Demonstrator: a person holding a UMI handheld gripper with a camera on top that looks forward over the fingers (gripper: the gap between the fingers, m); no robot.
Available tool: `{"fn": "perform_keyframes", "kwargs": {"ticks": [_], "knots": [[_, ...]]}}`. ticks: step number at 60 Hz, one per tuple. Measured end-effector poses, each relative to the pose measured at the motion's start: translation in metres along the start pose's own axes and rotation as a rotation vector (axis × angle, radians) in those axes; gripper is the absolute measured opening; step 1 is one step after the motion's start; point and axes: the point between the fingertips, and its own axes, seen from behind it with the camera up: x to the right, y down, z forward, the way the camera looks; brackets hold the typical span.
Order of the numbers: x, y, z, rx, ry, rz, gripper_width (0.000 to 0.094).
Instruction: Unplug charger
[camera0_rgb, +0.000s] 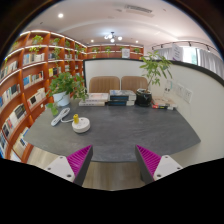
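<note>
Library room, grey table (110, 130). Charger not identifiable; expect light, rigid plug: grasp body, not cable. Gripper (113, 160) open, empty, short of table.

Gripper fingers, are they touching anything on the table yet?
Apart. Gripper view shows the open gripper short of the table, bare tabletop ahead of both fingers.

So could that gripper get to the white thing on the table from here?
Probably yes. The gripper is open, and bare table lies between its fingers and the white thing, ahead and to the left. It is not close yet.
</note>
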Motion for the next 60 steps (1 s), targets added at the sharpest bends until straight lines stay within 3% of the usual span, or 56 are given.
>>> {"fn": "perform_keyframes", "kwargs": {"ticks": [10, 25, 35, 43, 47, 60], "knots": [[-0.091, 0.036, 0.07, -0.086, -0.109, -0.057, 0.0859], [-0.181, -0.003, 0.187, -0.069, -0.128, -0.031, 0.0816], [-0.194, -0.037, 0.25, -0.025, -0.069, 0.0, 0.0626], [-0.198, -0.042, 0.275, -0.032, -0.053, 0.043, 0.0326], [-0.197, -0.045, 0.278, -0.02, -0.041, 0.042, 0.0117], [-0.197, -0.046, 0.277, 0.006, -0.009, -0.013, 0.0046]]}}
